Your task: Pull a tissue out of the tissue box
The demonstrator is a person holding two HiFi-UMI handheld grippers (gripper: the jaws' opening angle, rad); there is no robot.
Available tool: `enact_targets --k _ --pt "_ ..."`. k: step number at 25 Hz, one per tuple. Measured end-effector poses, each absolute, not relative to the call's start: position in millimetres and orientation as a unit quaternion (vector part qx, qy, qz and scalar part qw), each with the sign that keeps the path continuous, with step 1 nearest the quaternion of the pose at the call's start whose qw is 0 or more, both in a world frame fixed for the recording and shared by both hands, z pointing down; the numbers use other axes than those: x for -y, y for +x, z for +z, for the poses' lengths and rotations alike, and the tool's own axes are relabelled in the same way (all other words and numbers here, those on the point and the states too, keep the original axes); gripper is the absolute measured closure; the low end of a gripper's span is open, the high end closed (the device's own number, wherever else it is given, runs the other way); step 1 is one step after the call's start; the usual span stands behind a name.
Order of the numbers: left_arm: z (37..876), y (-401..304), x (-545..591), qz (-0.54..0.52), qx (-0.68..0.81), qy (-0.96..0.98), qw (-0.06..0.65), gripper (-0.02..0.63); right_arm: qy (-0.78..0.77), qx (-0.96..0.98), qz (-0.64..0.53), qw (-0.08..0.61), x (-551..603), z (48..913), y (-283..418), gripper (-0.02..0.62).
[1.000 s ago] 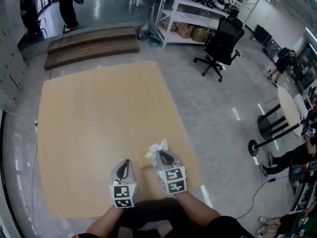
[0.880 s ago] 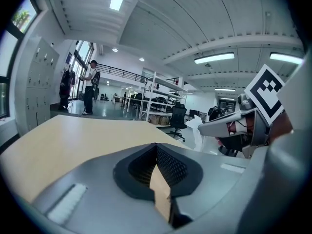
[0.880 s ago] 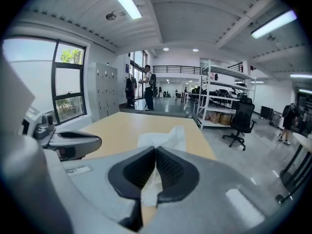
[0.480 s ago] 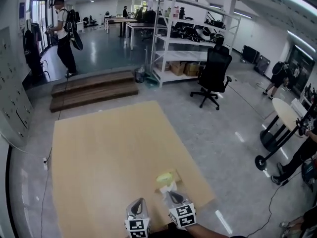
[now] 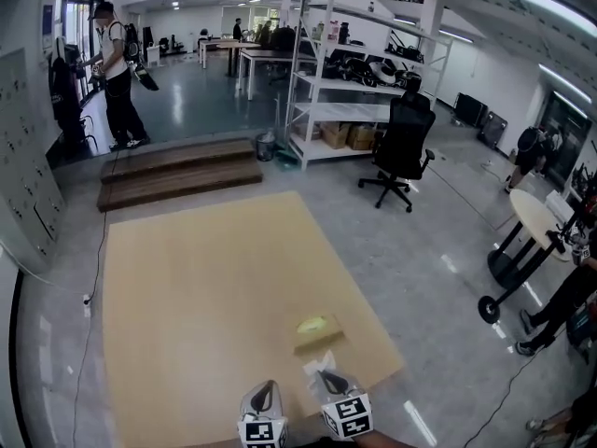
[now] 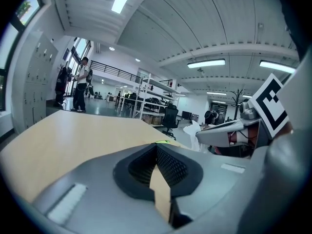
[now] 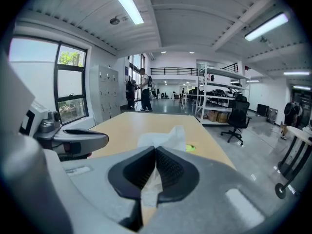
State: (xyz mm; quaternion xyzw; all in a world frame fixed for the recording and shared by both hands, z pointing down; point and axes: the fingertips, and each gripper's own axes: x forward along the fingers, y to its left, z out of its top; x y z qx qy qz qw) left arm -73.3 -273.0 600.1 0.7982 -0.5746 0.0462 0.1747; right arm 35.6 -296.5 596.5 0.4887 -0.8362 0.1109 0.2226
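— Taking up most of the head view, what is sitting there?

— A wide wooden table [image 5: 205, 287] is filling the middle of it. A white shelf rack [image 5: 340, 91] and a black office chair [image 5: 403, 143] are standing on the grey floor beyond its far edge.

— And the tissue box?

— The tissue box [image 5: 318, 335] is resting on the table near the right front corner, with its yellow-green top facing up. It is lying just beyond the two grippers.

— What are the grippers doing?

— Both are hovering side by side at the table's near edge. The left gripper [image 5: 269, 387] is showing its jaws closed tip to tip with nothing gripped, and only bare tabletop is showing through the gap lower down. The right gripper [image 5: 327, 377] is clamping a white tissue [image 5: 320, 361] between its pads.

— Where is that tissue sitting?

— It is sticking up, crumpled, past the right gripper's tips, on the near side of the box. I cannot tell whether it is touching the box.
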Motion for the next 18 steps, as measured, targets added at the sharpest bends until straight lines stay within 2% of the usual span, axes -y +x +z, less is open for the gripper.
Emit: enact_targets --k 5,18 --pt "596.9 -71.2 256.3 0.049 0.589 0.788 0.172 0.588 0.477 0.850 0.095 0.203 281.1 586.9 36.6 0.595" --pt "591.4 3.0 161.1 0.067 0.631 0.754 0.168 0.588 0.439 0.876 0.106 0.169 195.1 589.6 113.2 0.595"
